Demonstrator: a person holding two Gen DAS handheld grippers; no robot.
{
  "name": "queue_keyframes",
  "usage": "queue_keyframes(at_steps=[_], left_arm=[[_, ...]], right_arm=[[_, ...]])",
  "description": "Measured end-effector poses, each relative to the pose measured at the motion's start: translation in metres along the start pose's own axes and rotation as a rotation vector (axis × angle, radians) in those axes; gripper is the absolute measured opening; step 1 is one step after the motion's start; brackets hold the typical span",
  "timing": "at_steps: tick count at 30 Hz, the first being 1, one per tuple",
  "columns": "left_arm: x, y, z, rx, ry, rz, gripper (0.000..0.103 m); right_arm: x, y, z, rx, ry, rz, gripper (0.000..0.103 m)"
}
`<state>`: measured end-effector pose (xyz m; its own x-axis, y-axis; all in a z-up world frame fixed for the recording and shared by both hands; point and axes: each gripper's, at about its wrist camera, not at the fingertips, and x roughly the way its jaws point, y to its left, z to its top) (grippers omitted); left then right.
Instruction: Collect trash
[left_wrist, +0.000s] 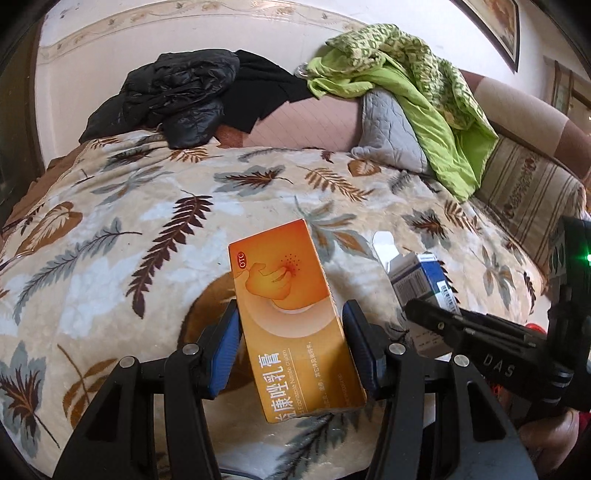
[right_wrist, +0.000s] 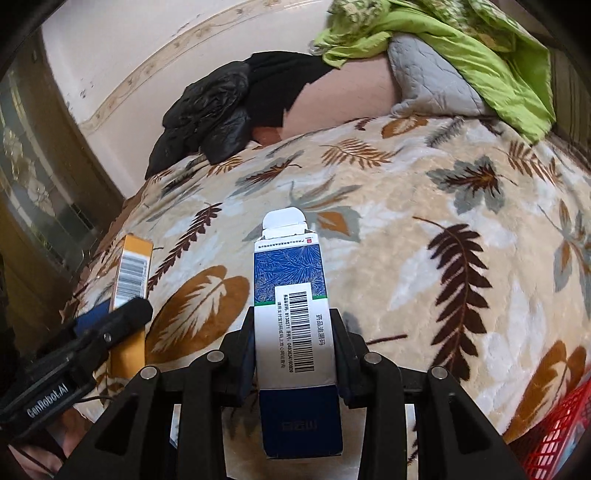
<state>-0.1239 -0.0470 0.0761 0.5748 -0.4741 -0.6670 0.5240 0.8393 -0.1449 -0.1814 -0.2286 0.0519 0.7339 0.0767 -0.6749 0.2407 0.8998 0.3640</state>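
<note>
My left gripper (left_wrist: 291, 332) is shut on an orange medicine box (left_wrist: 291, 314) and holds it above the leaf-patterned blanket (left_wrist: 147, 229). My right gripper (right_wrist: 293, 336) is shut on a blue and white medicine box (right_wrist: 295, 317) whose top flap is open. The blue box also shows in the left wrist view (left_wrist: 424, 280), to the right of the orange one. The orange box also shows in the right wrist view (right_wrist: 131, 273), at the left, with the left gripper's finger across it.
A black jacket (left_wrist: 177, 96), a grey quilted pillow (left_wrist: 388, 129) and a green cloth (left_wrist: 424, 92) lie at the back against the wall. A red plastic basket (right_wrist: 557, 435) sits at the lower right. A striped cushion (left_wrist: 524, 192) is at the right.
</note>
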Motion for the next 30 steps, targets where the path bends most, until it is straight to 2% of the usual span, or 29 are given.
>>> queue_keyframes(at_steps=[5,17,30], left_arm=[[-0.001,-0.011,0.000,0.019,0.000,-0.006,0.054],[-0.010,-0.023,0.000,0.042,-0.009,-0.025,0.054],[-0.014,-0.032,-0.002,0.051,-0.017,-0.043,0.054]], right_arm=[[-0.006,-0.007,0.000,0.020,-0.008,-0.005,0.038],[-0.028,-0.004,-0.003,-0.027,-0.065,-0.068,0.038],[-0.040,-0.002,-0.011,-0.037,-0.076,-0.089,0.038]])
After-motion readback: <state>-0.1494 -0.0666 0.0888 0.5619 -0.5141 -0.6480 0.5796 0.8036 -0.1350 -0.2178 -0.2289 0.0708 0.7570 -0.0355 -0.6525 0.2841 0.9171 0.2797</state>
